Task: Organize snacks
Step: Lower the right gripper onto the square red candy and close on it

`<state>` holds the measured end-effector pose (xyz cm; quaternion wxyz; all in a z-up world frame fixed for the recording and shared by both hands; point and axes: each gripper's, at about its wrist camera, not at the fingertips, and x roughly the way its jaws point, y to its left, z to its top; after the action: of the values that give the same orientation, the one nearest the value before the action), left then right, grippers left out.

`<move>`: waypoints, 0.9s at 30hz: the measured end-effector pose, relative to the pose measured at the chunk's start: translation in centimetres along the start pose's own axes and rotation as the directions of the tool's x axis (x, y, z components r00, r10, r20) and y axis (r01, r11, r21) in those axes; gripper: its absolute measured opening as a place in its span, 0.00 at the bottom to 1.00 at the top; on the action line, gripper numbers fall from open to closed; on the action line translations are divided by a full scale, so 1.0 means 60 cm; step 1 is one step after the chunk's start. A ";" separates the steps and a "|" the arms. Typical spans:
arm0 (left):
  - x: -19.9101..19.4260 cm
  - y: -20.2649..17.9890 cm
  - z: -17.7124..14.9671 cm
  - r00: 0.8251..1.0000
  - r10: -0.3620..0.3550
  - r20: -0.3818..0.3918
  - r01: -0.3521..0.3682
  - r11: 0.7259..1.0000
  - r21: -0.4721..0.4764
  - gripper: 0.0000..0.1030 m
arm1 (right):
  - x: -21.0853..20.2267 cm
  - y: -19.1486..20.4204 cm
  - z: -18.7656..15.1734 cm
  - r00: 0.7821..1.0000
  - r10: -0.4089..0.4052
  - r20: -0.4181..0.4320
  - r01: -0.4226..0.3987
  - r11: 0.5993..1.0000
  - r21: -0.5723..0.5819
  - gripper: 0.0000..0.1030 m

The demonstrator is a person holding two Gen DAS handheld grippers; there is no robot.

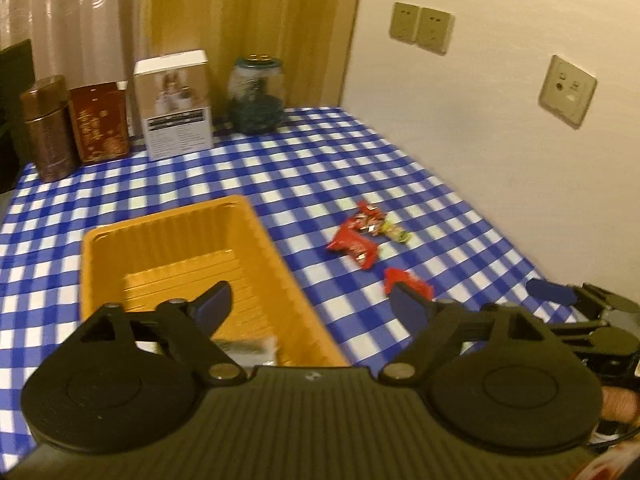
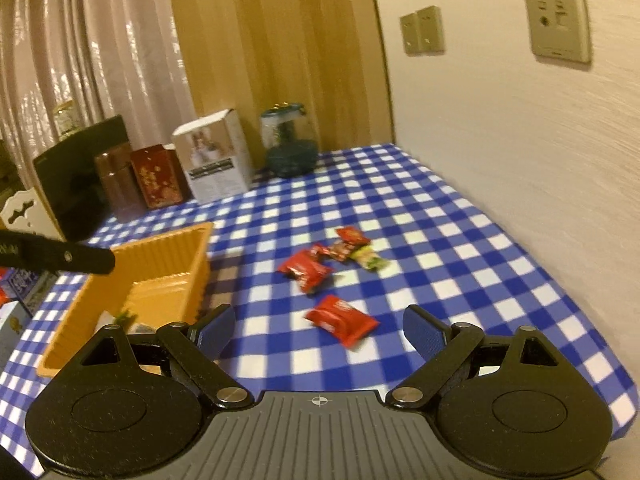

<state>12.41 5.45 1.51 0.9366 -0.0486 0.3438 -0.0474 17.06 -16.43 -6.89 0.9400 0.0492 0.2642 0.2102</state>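
Beige wall (image 2: 500,128) w/ sockets (image 2: 558,20), curtains (image 2: 100,60), checked tablecloth (image 2: 460,240).

Table with blue-and-white checked cloth

The checked tablecloth (image 2: 460,240) carries a yellow plastic tray (image 1: 96,264) at the left, with red snack packets (image 2: 306,270) and a green-wrapped one (image 2: 370,258) loose beside it, and one red packet (image 2: 342,320) nearer. Along the far edge stand a brown tin (image 1: 48,128), a red tin (image 1: 100,122), a white carton (image 1: 176,104) and a glass jar (image 1: 256,96).
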 end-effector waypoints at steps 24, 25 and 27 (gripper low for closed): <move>0.190 -0.046 0.046 1.000 0.005 -0.012 -0.003 0.995 0.100 0.89 | 0.152 -0.046 0.010 0.981 0.067 -0.184 -0.128 0.933 -0.337 0.87; 0.197 -0.046 0.045 1.000 -0.003 -0.016 0.004 0.994 0.113 0.89 | 0.160 -0.045 0.010 0.979 0.075 -0.189 -0.138 0.930 -0.342 0.87; 0.211 -0.047 0.045 1.000 0.000 -0.028 0.004 0.991 0.134 0.89 | 0.176 -0.045 0.011 0.976 0.085 -0.200 -0.151 0.927 -0.343 0.87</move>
<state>23.60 1.26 -4.18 0.9327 0.0148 0.3529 -0.0721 26.53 -14.44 -11.90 0.8908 -0.1254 0.3031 0.3145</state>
